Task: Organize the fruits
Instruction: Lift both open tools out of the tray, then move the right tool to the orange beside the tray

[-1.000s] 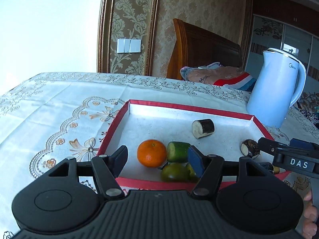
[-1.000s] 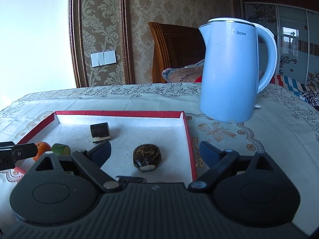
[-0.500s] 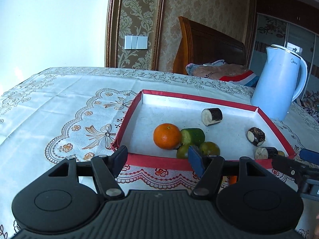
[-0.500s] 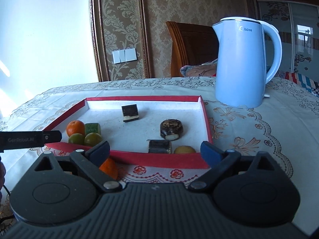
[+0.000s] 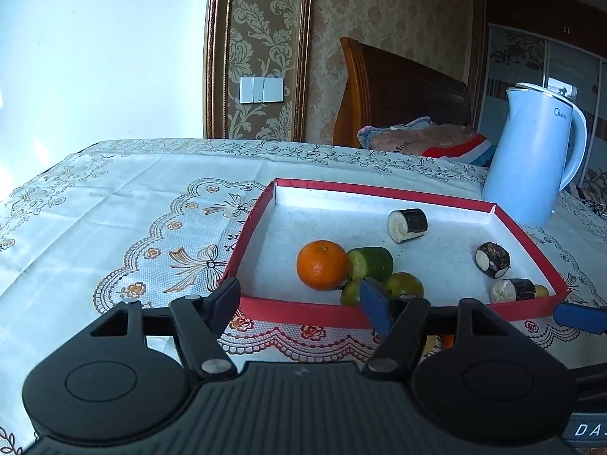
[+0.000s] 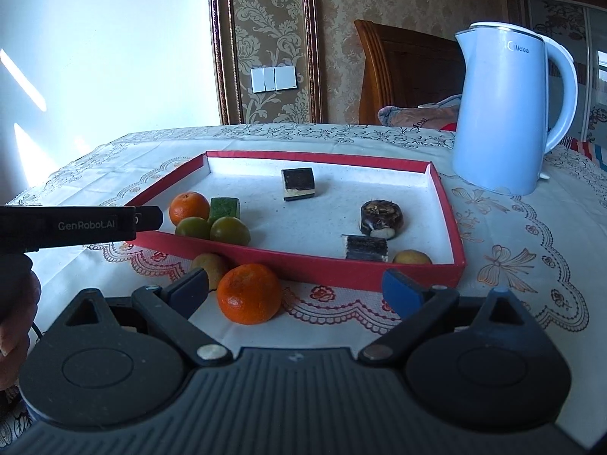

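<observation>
Both my left tool [image 5: 299,297] and right tool [image 6: 296,284] gape empty; a loose orange [image 6: 249,293] sits at 11 o'clock on the tabletop [image 6: 531,265].

From your left wrist camera, the near wall of the shallow red-rimmed cardboard tray [image 5: 303,309] hides the lower parts of the two green round fruits [image 5: 404,284] behind it, and your left gripper's [image 5: 299,297] blue-padded finger covers part of them too. Below that wall, only slivers of an orange mandarin [image 5: 447,341] and a yellowish fruit [image 5: 428,343] show between the gripper's black links. Your right gripper [image 5: 578,320] is cut off by the right edge there. From the right wrist camera, the small yellow-brown fruit [image 6: 411,257] inside the tray is half hidden by that near wall, and your left hand [image 6: 17,326] runs off the left edge.
</observation>
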Demonstrator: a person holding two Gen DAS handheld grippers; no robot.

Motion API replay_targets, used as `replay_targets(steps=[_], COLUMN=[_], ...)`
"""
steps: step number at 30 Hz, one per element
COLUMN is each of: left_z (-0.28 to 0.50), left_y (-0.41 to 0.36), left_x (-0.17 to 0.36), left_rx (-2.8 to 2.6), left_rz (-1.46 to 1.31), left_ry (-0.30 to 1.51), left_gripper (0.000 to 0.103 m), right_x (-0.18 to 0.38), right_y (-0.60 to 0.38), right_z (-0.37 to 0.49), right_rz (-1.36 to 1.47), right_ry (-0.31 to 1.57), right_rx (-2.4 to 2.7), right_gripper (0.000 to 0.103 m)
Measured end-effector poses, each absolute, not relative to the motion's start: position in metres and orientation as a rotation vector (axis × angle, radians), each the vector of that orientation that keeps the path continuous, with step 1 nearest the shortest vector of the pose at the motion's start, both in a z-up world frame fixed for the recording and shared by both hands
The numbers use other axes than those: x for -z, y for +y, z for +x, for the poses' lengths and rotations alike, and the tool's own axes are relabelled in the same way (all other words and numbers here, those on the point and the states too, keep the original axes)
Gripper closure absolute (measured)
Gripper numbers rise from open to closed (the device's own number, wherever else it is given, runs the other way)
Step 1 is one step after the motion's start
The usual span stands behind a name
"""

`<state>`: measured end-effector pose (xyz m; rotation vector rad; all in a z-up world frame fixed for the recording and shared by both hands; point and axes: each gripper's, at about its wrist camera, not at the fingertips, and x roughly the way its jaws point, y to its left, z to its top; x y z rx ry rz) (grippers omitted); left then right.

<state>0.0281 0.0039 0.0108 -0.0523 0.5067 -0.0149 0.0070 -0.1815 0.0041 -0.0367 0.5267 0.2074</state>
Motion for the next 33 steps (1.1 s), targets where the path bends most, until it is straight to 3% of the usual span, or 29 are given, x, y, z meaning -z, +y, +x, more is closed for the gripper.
replay_targets(steps=[33], left_z=[0.020], left_y=[0.008], left_x=[-0.007], left_rx=[0.005], left_rz=[-0.050], left_ry=[0.516], left_gripper=[0.032], right_x=[0.001], right_y=[-0.168], right_z=[0.009], right_rz=[-0.082], right_ry=[0.549], right_rx=[-0.204], right_gripper=[0.002])
